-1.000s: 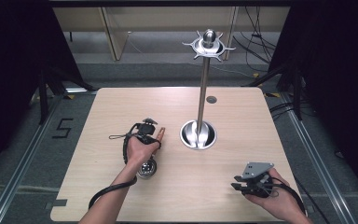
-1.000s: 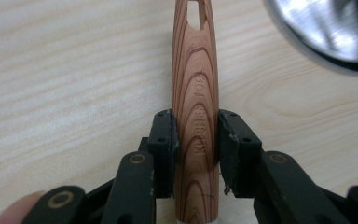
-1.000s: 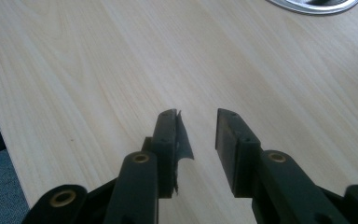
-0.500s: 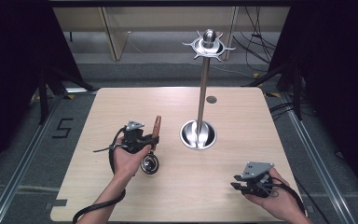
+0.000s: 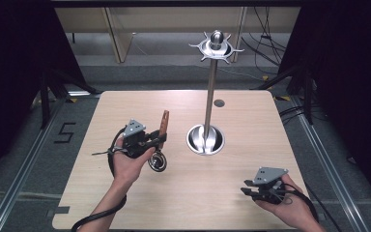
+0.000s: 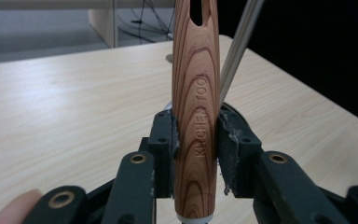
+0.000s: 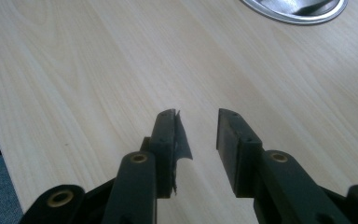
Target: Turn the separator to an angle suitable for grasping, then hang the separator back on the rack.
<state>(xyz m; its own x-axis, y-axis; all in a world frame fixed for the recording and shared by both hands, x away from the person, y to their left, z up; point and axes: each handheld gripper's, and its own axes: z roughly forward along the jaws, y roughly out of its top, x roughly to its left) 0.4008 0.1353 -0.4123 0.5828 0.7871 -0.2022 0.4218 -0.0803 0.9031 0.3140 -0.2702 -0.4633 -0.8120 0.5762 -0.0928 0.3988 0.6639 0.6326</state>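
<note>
The stand point(image 5: 206, 137) rises from its round steel base near the middle of the desk point(image 5: 125, 104). Left of that base, the left gripper point(image 5: 160, 138) has its fingers point(image 6: 163, 149) clamped tight on the wooden handle of a tool point(image 6: 196, 116) stamped "KITCHEN TOOL"; the handle points away toward the far edge, and the metal end hangs below the hand. Nearer than the base and to its right, the right gripper point(image 7: 196, 135) hovers low over the desk, fingers a little apart, holding nothing.
</note>
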